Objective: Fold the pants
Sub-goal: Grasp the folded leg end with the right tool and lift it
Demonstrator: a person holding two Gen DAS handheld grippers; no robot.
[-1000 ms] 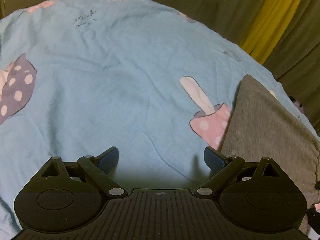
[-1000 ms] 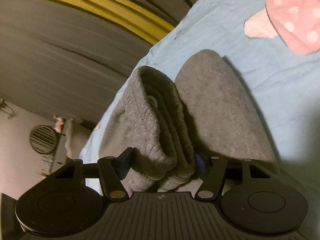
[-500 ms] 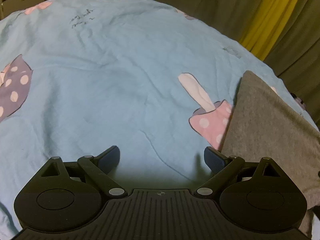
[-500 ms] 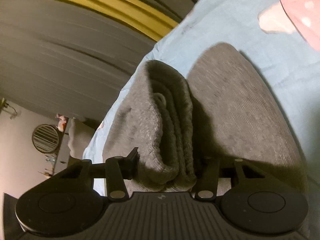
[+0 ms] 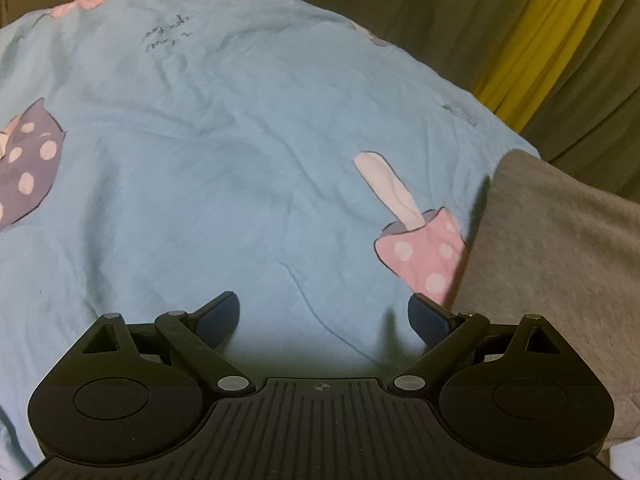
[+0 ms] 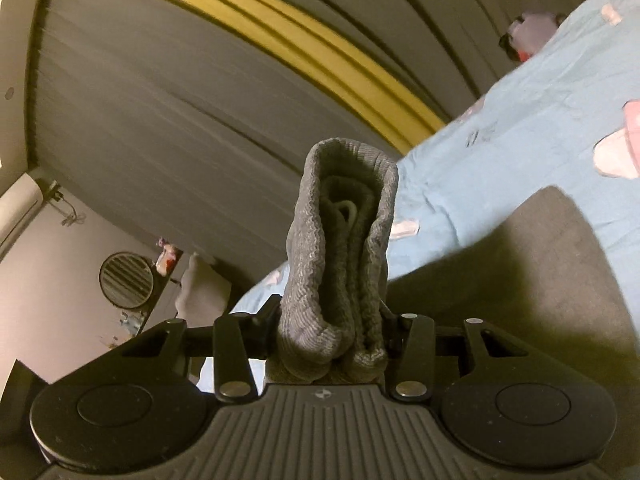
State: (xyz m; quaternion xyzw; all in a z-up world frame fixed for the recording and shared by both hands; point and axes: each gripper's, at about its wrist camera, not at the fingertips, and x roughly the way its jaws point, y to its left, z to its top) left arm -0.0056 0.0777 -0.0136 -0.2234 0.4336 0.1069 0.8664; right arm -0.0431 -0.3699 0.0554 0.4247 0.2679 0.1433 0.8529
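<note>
The grey pants (image 5: 560,264) lie on the light blue bedsheet (image 5: 200,160) at the right of the left wrist view. My left gripper (image 5: 323,314) is open and empty, hovering over bare sheet just left of the pants' edge. My right gripper (image 6: 332,332) is shut on the bunched ribbed end of the pants (image 6: 344,248), which stands up between its fingers. The rest of the pants (image 6: 540,280) spreads in shadow to the right below it.
The sheet carries mushroom prints: a pink one (image 5: 420,248) beside the pants and a purple one (image 5: 28,164) at the left. Grey and yellow curtains (image 6: 240,60) hang beyond the bed. A round fan (image 6: 126,279) stands at the far wall.
My right gripper has closed tighter on the ribbed end and lifted it, so it now stands upright with more curtain behind. The left gripper has barely shifted.
</note>
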